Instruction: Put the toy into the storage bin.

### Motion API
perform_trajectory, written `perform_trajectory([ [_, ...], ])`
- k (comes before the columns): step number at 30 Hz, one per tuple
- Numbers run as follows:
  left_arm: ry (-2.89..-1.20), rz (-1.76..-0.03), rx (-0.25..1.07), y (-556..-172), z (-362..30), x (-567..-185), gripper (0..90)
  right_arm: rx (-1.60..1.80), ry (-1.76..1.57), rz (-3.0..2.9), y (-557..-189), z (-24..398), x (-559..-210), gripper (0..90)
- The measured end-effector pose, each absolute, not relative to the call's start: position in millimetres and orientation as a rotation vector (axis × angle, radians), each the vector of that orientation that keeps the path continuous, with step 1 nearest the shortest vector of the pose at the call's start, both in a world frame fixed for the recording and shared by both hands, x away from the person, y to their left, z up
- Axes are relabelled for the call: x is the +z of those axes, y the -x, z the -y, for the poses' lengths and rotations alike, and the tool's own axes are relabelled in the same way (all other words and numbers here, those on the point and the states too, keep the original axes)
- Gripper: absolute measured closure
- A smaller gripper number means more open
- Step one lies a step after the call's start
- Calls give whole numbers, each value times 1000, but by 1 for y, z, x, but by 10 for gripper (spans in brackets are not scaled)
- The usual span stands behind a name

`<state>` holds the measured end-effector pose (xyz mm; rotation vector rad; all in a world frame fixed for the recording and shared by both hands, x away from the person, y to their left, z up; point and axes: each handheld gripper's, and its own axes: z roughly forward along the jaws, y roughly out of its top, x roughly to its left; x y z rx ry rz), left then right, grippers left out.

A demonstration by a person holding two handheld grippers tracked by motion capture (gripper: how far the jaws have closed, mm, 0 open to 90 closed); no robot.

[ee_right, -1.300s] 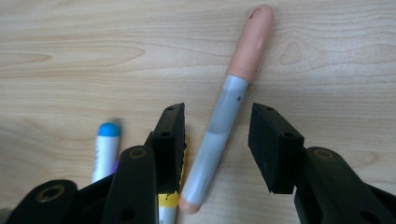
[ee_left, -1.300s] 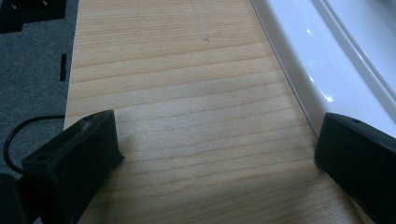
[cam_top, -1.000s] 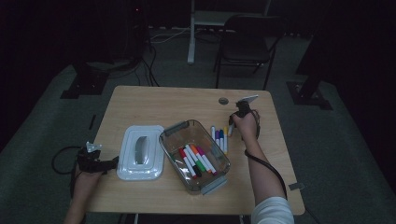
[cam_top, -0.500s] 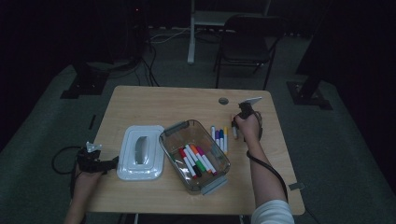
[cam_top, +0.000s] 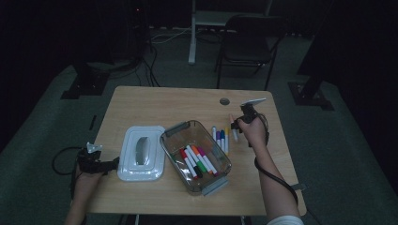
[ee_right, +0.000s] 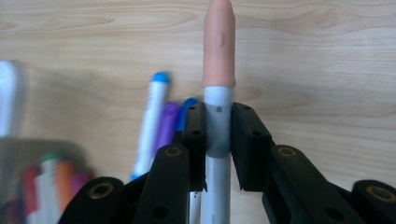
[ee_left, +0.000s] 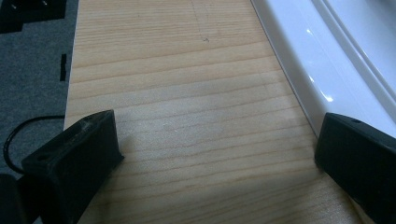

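With several markers (cam_top: 196, 161) already in the clear bin (cam_top: 220, 154), we clamp the right gripper (ee_right: 218, 133) on a peach-capped marker (ee_right: 218, 93), a few markers on the table (cam_top: 220, 138) remain to its right, and the left gripper (ee_left: 219, 154) waits wide open by the white lid (cam_top: 141, 152).

Wooden table (cam_top: 155, 105), white lid (cam_top: 141, 153), clear bin (cam_top: 174, 144) of markers, loose markers (cam_top: 220, 138) beside it

High view looks down on the table (cam_top: 141, 101); both gripper views skim its wood closely.

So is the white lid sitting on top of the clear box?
No, the white lid lies flat on the table beside the clear box, which stands open with markers inside.
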<state>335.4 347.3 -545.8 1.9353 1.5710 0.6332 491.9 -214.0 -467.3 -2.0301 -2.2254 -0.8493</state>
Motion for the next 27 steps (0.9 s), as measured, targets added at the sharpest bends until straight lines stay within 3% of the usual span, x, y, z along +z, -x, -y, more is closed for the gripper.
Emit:
perform_trajectory([
  [27, -1935, -1571, 633, -335, -347, -546, 4, -1090, 1647, 2340, -422, 172, -391, 769],
])
